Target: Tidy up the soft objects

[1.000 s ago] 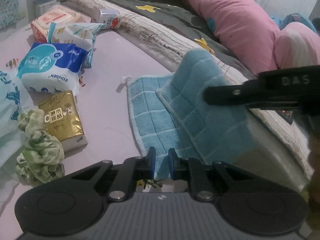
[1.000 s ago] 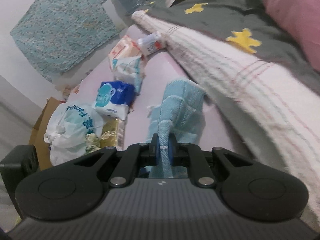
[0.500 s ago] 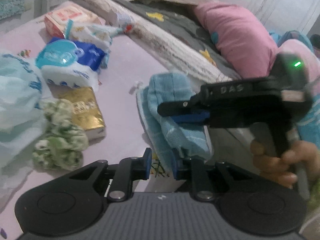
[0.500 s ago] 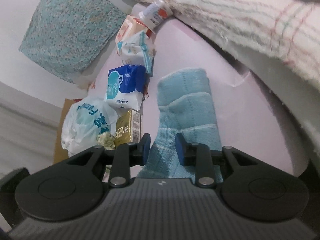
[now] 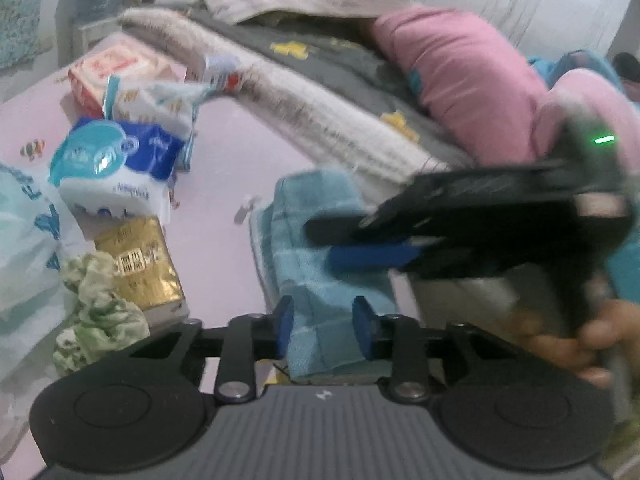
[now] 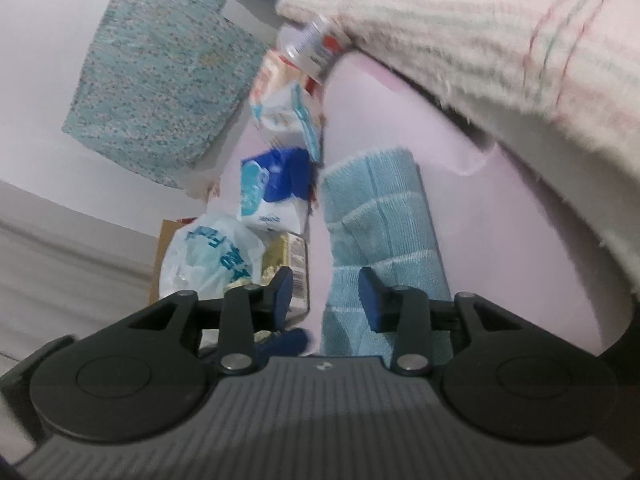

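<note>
Folded light-blue checked towel (image 5: 320, 264) lying on a pink bedsheet (image 5: 224, 184).
It forms a long strip with white grid lines, beside a cream blanket (image 6: 500, 48). The left gripper (image 5: 323, 330) and right gripper (image 6: 326, 295) are both opening, pads clear of the cloth between them.

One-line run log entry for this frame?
step: release folded blue towel | left gripper: opening, towel between | right gripper: opening, over towel | bed sheet

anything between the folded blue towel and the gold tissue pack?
Nothing: in the left wrist view only bare pink sheet separates the blue towel from the gold tissue pack. The right wrist view shows the same bare strip.
</note>
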Tool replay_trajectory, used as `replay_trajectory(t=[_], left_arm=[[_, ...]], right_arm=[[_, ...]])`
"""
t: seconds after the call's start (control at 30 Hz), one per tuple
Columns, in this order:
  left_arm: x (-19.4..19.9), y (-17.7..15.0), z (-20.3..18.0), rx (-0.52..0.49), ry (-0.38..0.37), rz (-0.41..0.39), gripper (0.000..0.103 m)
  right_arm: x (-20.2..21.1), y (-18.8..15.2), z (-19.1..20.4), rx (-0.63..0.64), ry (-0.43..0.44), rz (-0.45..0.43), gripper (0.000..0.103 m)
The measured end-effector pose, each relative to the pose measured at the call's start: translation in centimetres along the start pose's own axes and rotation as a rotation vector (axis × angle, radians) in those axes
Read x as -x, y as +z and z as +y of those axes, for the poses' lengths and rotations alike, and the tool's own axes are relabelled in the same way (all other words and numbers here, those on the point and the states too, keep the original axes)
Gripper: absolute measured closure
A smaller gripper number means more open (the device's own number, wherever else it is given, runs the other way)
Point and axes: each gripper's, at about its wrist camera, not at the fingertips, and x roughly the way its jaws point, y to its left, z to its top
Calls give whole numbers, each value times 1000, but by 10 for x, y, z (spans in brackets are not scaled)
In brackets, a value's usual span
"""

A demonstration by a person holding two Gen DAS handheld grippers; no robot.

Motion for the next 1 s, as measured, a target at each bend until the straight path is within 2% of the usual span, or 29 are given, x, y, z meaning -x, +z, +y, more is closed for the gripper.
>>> replay_trajectory(t=[0.1,0.27,0.4,0.47,0.63,0.8,1.0], left_arm=[[-8,-4,3,0,13,12,79],[-14,-2,3,-3,20,24,76],[-18,2,1,-5,18,39,58],[-20,4,-1,-16,15,45,54],[-25,4,-5,-35,7,58,43],[-29,5,-9,-55,4,77,29],[-31,7,-13,-74,6,99,22]], right_arm=[[22,-2,7,41,-12,-64,62],[39,-2,1,60,-121,-136,62],[30,0,-13,17,-152,-113,62],[22,-2,-17,-5,-156,-88,62],[10,-7,-17,-30,-116,-54,62],[4,-6,-22,-79,-27,-2,61],[-5,-1,-26,-139,75,58,61]])
